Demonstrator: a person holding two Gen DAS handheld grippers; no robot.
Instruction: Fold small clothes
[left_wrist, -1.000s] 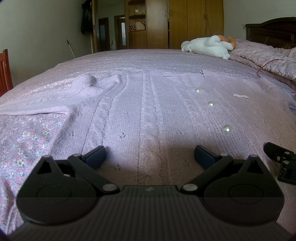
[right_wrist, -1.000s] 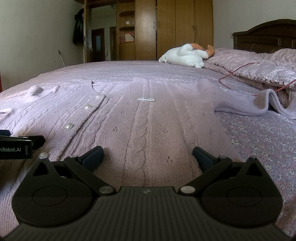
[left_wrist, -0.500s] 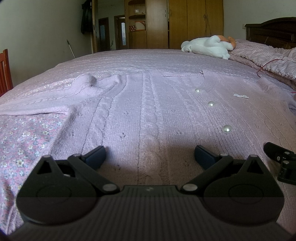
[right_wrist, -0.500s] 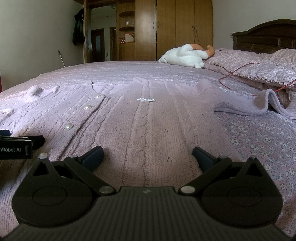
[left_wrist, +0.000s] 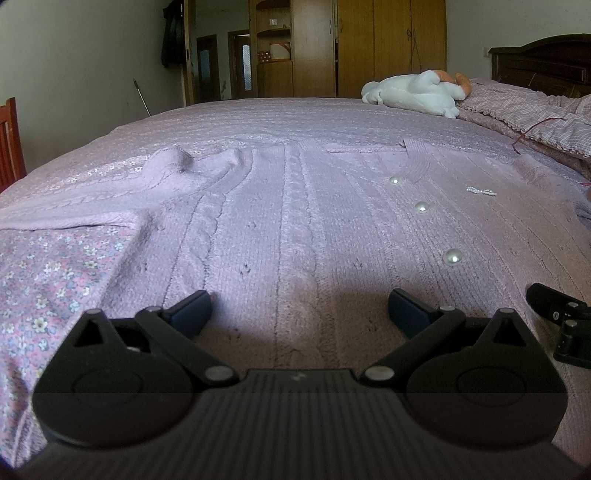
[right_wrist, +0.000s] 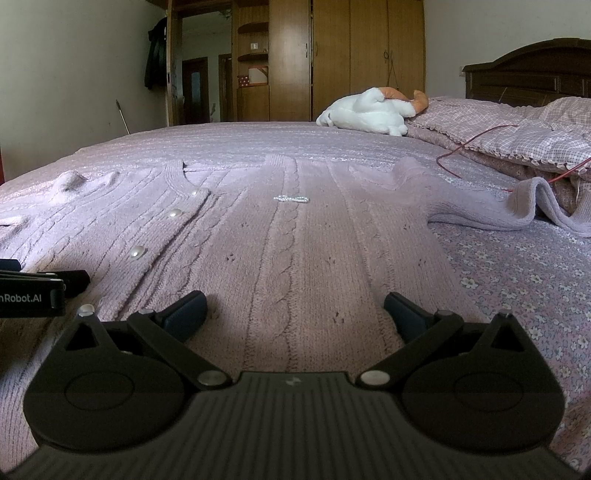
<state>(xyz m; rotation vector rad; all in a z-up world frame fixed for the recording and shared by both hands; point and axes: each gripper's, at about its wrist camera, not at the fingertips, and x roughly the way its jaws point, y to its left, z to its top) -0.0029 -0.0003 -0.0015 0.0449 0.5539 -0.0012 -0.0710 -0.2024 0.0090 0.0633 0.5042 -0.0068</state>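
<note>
A lilac cable-knit cardigan (left_wrist: 295, 206) lies spread flat on the bed, pearl buttons (left_wrist: 453, 256) running down its front. Its left sleeve (left_wrist: 110, 192) stretches out to the left. In the right wrist view the same cardigan (right_wrist: 295, 240) fills the middle, with its right sleeve (right_wrist: 517, 210) rumpled at the right. My left gripper (left_wrist: 299, 308) rests low over the hem, open, nothing between its fingers. My right gripper (right_wrist: 295, 310) is likewise open and empty over the hem. Each gripper shows at the edge of the other's view.
A floral bedsheet (left_wrist: 44, 273) shows beside the cardigan. A white and orange plush toy (right_wrist: 369, 110) lies at the far side. A checked quilt (right_wrist: 535, 136) with a red cord is piled at the right by the dark headboard. Wardrobes stand behind.
</note>
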